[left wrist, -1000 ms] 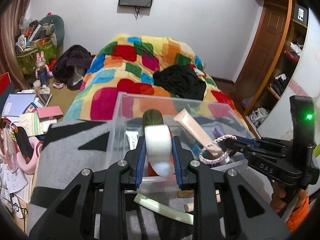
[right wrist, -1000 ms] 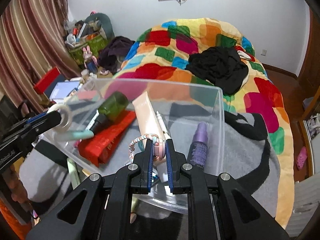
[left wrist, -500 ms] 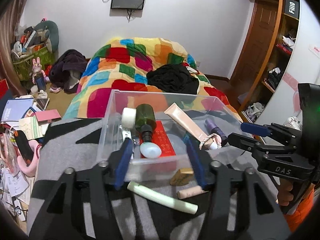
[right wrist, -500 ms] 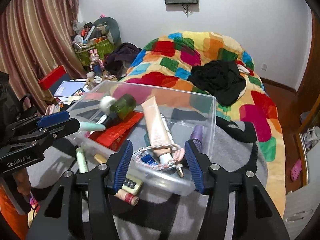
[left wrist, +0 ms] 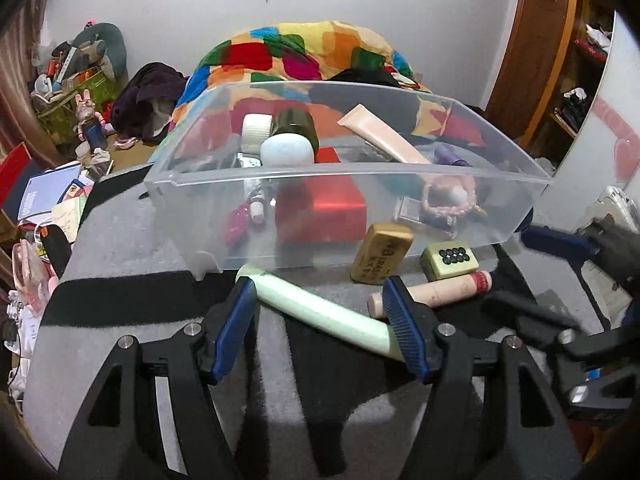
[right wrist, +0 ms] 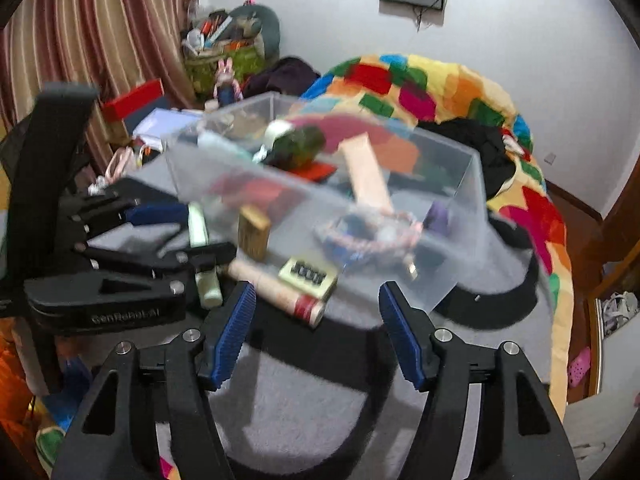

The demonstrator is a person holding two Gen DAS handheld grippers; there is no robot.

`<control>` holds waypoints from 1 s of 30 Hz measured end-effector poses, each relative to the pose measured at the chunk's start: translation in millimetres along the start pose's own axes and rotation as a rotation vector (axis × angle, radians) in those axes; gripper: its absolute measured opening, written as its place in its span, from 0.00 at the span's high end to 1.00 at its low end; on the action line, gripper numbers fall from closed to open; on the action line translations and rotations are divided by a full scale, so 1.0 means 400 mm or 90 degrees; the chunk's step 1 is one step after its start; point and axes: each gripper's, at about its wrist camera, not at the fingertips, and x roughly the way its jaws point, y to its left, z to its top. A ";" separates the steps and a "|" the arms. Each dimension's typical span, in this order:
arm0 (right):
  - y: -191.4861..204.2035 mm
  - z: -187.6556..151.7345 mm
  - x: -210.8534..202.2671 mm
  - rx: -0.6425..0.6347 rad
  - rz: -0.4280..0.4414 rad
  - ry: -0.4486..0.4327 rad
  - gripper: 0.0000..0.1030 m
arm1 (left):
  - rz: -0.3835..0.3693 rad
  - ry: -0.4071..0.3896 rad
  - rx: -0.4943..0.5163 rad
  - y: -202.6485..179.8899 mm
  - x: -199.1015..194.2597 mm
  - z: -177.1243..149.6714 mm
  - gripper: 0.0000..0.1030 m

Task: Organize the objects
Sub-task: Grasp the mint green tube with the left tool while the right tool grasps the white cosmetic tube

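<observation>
Bin (left wrist: 400, 176), clear plastic, sits on the grey blanket (left wrist: 120, 248), holding bottles, tubes and a bracelet (left wrist: 448, 200). Left gripper (left wrist: 320, 312) fingers are opening, straddling the green tube (left wrist: 320, 312) just before the bin without pressing it. Right gripper (right wrist: 316, 316) fingers are opening, empty. Only the right view shows the striped curtain (right wrist: 100, 40); only the left shows the wooden door (left wrist: 532, 40).

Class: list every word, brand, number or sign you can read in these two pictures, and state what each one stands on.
"GenRobot.AI": on the side of the left gripper, blurred but legible in the right wrist view.
Dark print on the gold case: partly visible, too distorted to read reliably.
Mahjong tile: a pattern of dark dots, no lettering.
Booklets on the floor: too small to read.
</observation>
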 end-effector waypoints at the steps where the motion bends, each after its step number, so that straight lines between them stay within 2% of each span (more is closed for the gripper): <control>1: -0.001 -0.002 0.007 0.003 0.010 0.006 0.41 | 0.002 0.002 -0.001 0.005 -0.001 -0.006 0.36; 3: -0.003 -0.002 0.024 0.010 0.034 0.015 0.43 | -0.006 0.005 -0.012 0.022 -0.007 -0.019 0.37; 5: -0.002 -0.004 0.038 0.011 0.054 0.023 0.51 | -0.018 0.012 -0.025 0.042 -0.016 -0.033 0.44; 7: -0.002 -0.011 0.051 0.015 0.072 0.040 0.69 | -0.031 0.020 -0.038 0.066 -0.026 -0.047 0.54; 10: 0.005 -0.031 0.046 0.015 0.101 0.053 0.84 | -0.039 0.025 -0.046 0.093 -0.045 -0.066 0.63; 14: 0.029 -0.055 0.016 -0.019 0.135 0.051 0.84 | -0.040 0.029 -0.039 0.109 -0.070 -0.085 0.64; 19: 0.043 -0.035 0.019 -0.028 0.094 0.044 0.84 | -0.042 0.029 -0.044 0.103 -0.061 -0.071 0.64; 24: 0.034 -0.001 0.060 -0.006 0.081 0.058 0.82 | -0.001 0.015 -0.017 0.070 -0.040 -0.067 0.66; 26: 0.034 -0.001 0.071 -0.004 0.070 0.065 0.82 | 0.013 0.009 -0.006 0.061 -0.040 -0.072 0.71; 28: 0.036 -0.011 0.067 -0.009 0.092 0.070 0.82 | 0.004 0.007 -0.002 0.065 -0.048 -0.080 0.82; 30: 0.036 -0.021 0.045 -0.021 0.099 0.063 0.82 | -0.006 0.005 -0.004 0.075 -0.059 -0.090 0.85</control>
